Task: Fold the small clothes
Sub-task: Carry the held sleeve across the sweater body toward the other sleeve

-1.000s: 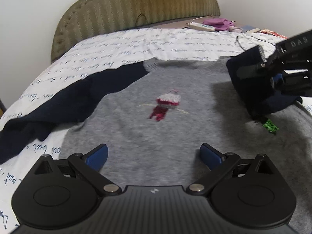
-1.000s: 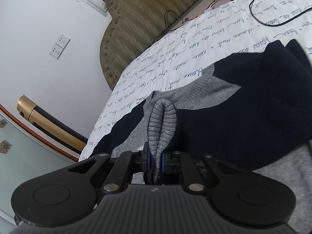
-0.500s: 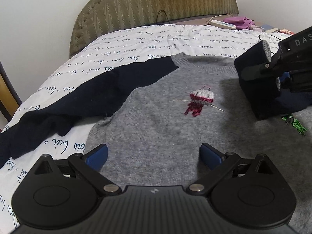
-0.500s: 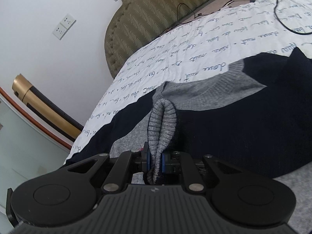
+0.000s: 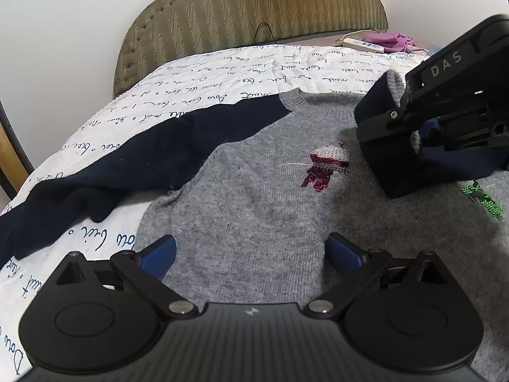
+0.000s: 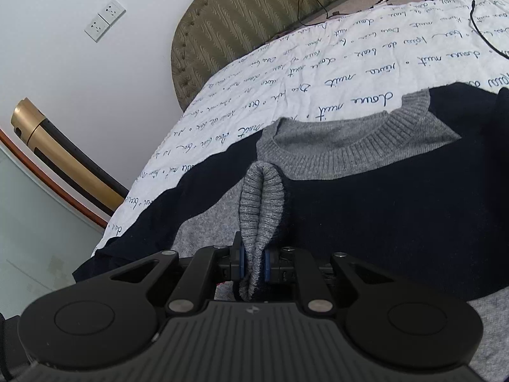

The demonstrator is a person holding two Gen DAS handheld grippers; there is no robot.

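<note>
Right tool (image 6: 253,262) pinching grey cuff (image 6: 261,203), left-wrist view alone showing sequin motif (image 5: 327,167)

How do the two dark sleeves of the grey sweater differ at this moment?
The left sleeve lies loose on the bedsheet, untouched; the right sleeve is lifted over the sweater body, its grey cuff pinched by the right gripper. Both are navy.

Surface: bed (image 5: 222,73) under a white script-printed sheet.
On it: grey-and-navy sweater (image 5: 254,203), centre.
At 1 o'clock: white power strip (image 5: 362,44), purple cloth (image 5: 389,39).
</note>
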